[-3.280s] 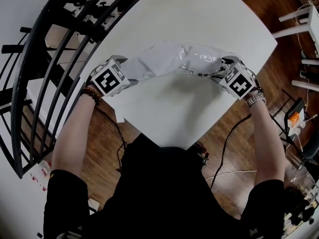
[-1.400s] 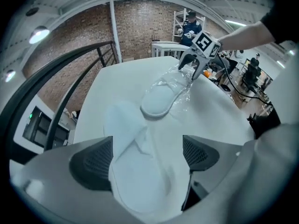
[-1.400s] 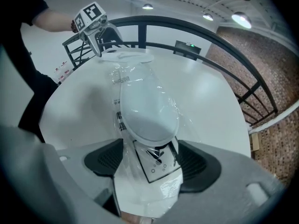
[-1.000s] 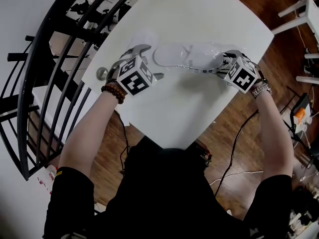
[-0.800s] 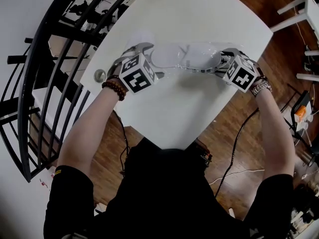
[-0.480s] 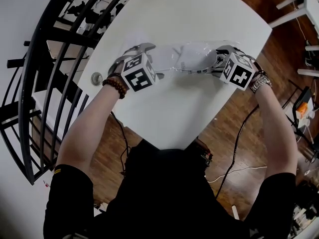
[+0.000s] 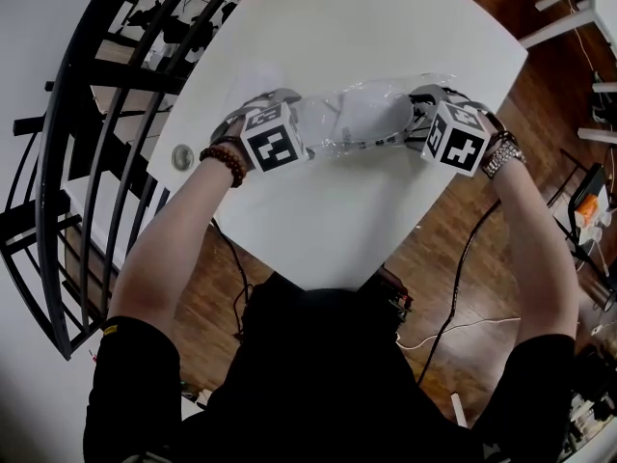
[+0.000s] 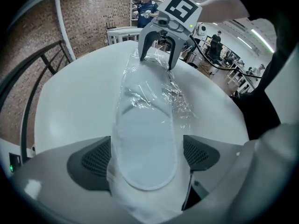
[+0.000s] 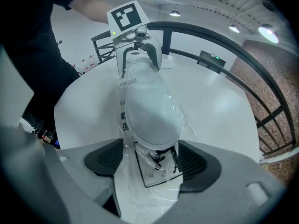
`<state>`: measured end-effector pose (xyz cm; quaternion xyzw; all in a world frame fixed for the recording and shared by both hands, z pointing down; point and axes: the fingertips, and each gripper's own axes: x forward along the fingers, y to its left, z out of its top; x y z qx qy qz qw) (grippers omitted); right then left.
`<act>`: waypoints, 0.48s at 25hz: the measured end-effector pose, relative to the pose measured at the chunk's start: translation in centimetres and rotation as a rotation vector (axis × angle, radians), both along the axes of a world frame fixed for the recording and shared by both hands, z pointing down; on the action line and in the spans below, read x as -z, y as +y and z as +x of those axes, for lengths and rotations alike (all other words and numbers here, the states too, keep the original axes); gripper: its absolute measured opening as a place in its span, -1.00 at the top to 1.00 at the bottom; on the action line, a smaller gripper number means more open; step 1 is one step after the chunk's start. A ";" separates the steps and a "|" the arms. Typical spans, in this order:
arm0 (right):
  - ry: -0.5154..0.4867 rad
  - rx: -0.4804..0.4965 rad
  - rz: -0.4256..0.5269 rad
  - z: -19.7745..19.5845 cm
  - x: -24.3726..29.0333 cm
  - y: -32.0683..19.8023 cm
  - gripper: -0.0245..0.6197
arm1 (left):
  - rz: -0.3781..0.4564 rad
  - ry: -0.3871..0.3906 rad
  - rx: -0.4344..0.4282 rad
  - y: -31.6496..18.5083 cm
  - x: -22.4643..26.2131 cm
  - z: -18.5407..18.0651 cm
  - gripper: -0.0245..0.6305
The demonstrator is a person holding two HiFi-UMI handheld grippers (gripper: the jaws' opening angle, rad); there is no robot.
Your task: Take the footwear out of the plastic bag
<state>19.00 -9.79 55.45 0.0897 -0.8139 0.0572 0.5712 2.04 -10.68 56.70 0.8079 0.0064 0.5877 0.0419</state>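
Beside a railing [image 9: 224,43], left gripper [image 9: 139,66] grips slipper [image 8: 145,143], right gripper [image 8: 157,61] plastic bag [image 9: 154,171].

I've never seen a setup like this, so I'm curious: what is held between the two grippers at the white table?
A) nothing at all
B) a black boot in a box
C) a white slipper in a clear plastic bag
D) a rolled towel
C: a white slipper in a clear plastic bag spans from the left gripper to the right gripper.

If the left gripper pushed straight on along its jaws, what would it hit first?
The white flat slipper in its clear plastic bag, already between its jaws; beyond that, likely the right gripper.
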 end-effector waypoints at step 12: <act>-0.008 -0.020 0.003 -0.1 0.0 -0.1 -0.17 | 0.003 -0.011 0.000 -0.1 0.4 -0.2 -0.36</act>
